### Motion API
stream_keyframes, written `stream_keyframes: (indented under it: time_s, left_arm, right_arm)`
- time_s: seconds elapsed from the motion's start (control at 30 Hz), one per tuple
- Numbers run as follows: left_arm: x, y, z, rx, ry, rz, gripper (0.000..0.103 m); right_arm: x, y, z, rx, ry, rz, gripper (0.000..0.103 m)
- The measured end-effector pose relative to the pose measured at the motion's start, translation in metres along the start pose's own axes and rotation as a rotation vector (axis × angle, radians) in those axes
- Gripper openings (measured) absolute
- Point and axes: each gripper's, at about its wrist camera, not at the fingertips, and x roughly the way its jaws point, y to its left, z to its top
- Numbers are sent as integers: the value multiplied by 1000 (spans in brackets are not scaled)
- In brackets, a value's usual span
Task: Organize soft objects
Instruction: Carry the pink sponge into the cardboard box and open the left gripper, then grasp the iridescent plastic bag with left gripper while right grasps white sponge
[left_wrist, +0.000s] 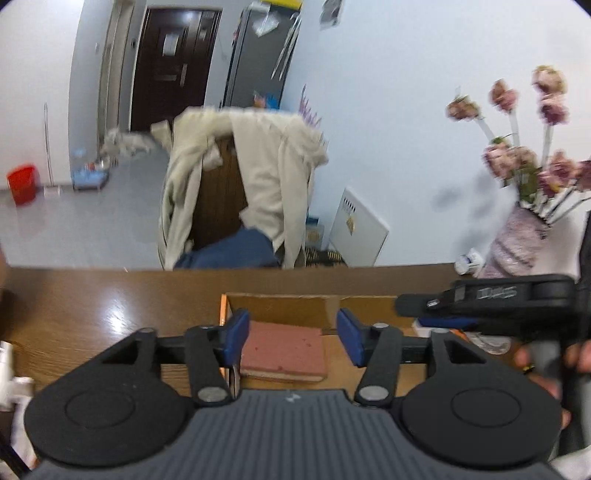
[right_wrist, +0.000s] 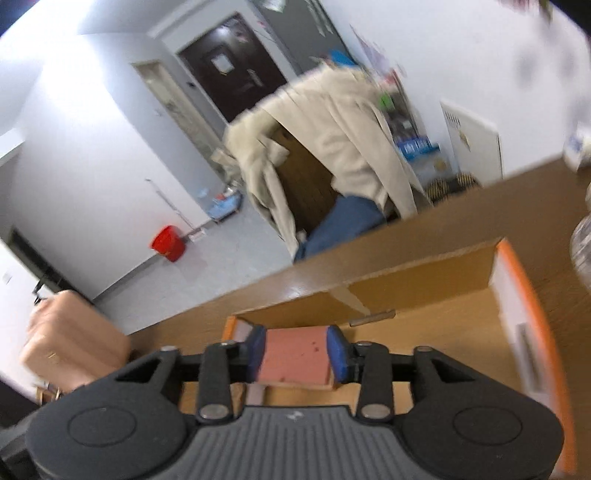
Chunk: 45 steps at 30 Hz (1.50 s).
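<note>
A pink sponge (left_wrist: 282, 349) lies inside an open cardboard box (left_wrist: 288, 306) on the brown table. My left gripper (left_wrist: 291, 338) is open above the box, its blue pads wider than the sponge and apart from it. In the right wrist view the pink sponge (right_wrist: 295, 356) sits between my right gripper's (right_wrist: 297, 354) blue pads, which press its two sides over the box (right_wrist: 424, 288). The right gripper's black body (left_wrist: 487, 299) shows at the right of the left wrist view.
A chair draped with a beige coat (left_wrist: 255, 173) stands beyond the table's far edge (left_wrist: 221, 271). A vase of pink flowers (left_wrist: 524, 206) stands at the right. A red bucket (left_wrist: 23, 183) is on the floor. A pink bag (right_wrist: 70, 343) is at the left.
</note>
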Motion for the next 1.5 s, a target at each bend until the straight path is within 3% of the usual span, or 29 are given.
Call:
stream_keyframes:
  time_s: [0.1, 0.17, 0.27, 0.3, 0.5, 0.57, 0.7, 0.8, 0.93, 1.03, 1.2, 1.37, 1.5]
  left_arm:
    - [-53, -22, -2, 58, -42, 5, 65]
    - [-86, -36, -9, 86, -71, 14, 72]
    - [-137, -52, -30, 122, -123, -9, 78]
    - [-153, -56, -42, 132, -139, -13, 79]
    - [-219, -63, -123, 140, -222, 29, 88]
    - [-230, -63, -157, 146, -240, 39, 95]
    - [-233, -63, -222, 187, -248, 0, 101]
    - [-223, -65, -258, 174, -193, -30, 101]
    - [-212, -74, -288, 131, -152, -61, 101]
    - [-199, -89, -302, 152, -122, -94, 102]
    - [-179, -122, -310, 224, -126, -112, 102]
    - [-146, -150, -308, 245, -79, -139, 102]
    - [-120, -167, -309, 262, -13, -171, 100]
  right_arm:
    - [-71, 11, -7, -46, -24, 39, 57]
    - [-115, 16, -20, -70, -36, 76, 58]
    - [-182, 20, -58, -127, -77, 105, 68]
    - [-198, 22, -69, -145, -92, 105, 75]
    - [-291, 13, -174, -330, -302, 41, 92]
    - [-305, 5, -210, -370, -355, -7, 93]
    - [-307, -14, -282, -459, -380, -57, 93]
    - [-293, -33, -329, -471, -342, -80, 93]
    - [-270, -50, -377, -475, -278, -153, 92]
    - [-262, -55, -408, -517, -288, -239, 92]
    - [-252, -69, -424, -493, -293, -252, 83]
    - [-240, -89, -411, -427, -259, -238, 58]
    - [-236, -101, -402, -397, -259, -217, 56]
